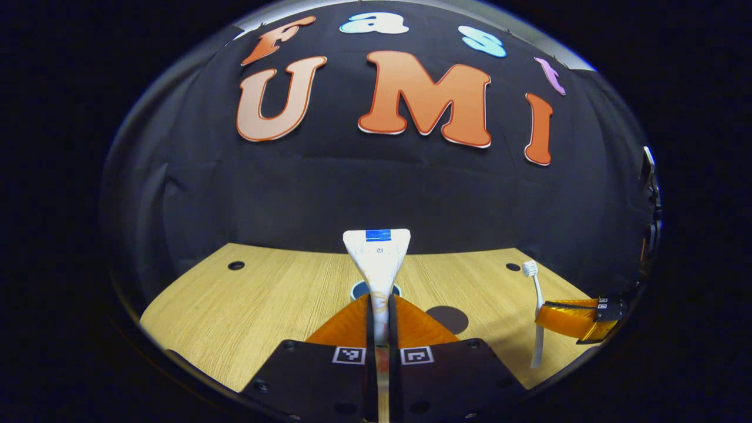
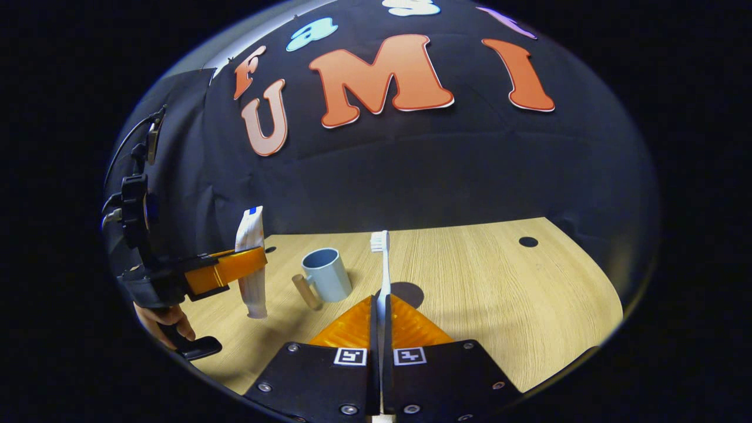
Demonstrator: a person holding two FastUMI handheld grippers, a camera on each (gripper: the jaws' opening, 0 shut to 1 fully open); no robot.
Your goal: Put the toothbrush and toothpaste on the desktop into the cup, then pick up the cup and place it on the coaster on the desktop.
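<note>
My left gripper (image 1: 379, 305) is shut on a white toothpaste tube (image 1: 377, 255), held upright with its flat crimped end up. Just behind the tube peeks the rim of a light blue cup (image 1: 359, 288). In the right gripper view the cup (image 2: 326, 274) stands upright on the wooden desktop (image 2: 499, 282) with a wooden handle (image 2: 306, 292). My right gripper (image 2: 380, 301) is shut on a white toothbrush (image 2: 383, 264), bristles up. A dark round coaster (image 1: 449, 319) lies right of the cup; in the right gripper view the coaster (image 2: 406, 292) sits behind the fingers.
The left gripper (image 2: 256, 263) with the toothpaste (image 2: 251, 267) hangs left of the cup, a hand (image 2: 164, 320) below it. The right gripper (image 1: 546, 315) holds the toothbrush (image 1: 536, 305) at the desk's right. Small dark holes (image 1: 236, 265) (image 2: 528, 241) mark the desktop near the cloth wall.
</note>
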